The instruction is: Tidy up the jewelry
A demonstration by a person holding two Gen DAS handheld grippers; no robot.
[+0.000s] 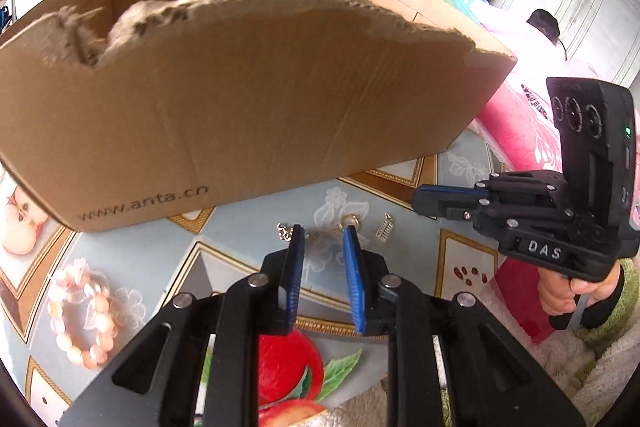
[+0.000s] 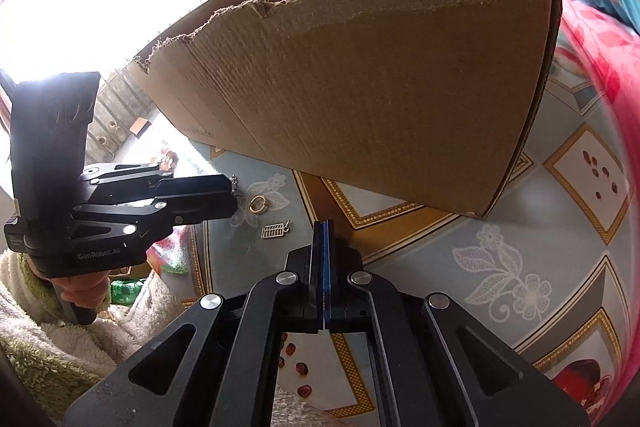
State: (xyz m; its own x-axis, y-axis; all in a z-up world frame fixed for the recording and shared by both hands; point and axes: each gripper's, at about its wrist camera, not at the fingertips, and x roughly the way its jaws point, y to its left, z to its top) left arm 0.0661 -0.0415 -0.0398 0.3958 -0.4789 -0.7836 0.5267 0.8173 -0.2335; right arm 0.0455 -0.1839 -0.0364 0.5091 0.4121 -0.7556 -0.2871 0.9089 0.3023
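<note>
The left gripper (image 1: 322,233) sits low in the middle of the left view. Its two blue fingers are partly open with nothing between them, and they point down at a small gold ring (image 1: 347,223) on the table cloth (image 1: 400,203). A tiny silver charm (image 1: 284,230) lies just left of the fingers. A little gold ladder-shaped charm (image 1: 384,230) lies just to the right. A pink bead bracelet (image 1: 82,315) lies at the lower left, well apart from them.

The right gripper (image 2: 322,227) is squeezed tight, pads together, and it holds nothing.

The big cardboard box (image 1: 240,115) fills the top of both views. It is likely where the jewelry goes.

The ring and charms look very light, hard and slippery. They lie flat, so they may slide or flip. I think it is best to pinch the ring across its round sides. The bracelet looks bendy, and any one bead should do for a grip.

The inside of the box is hidden behind its torn front wall. The silver charm is too small to make out.
</note>
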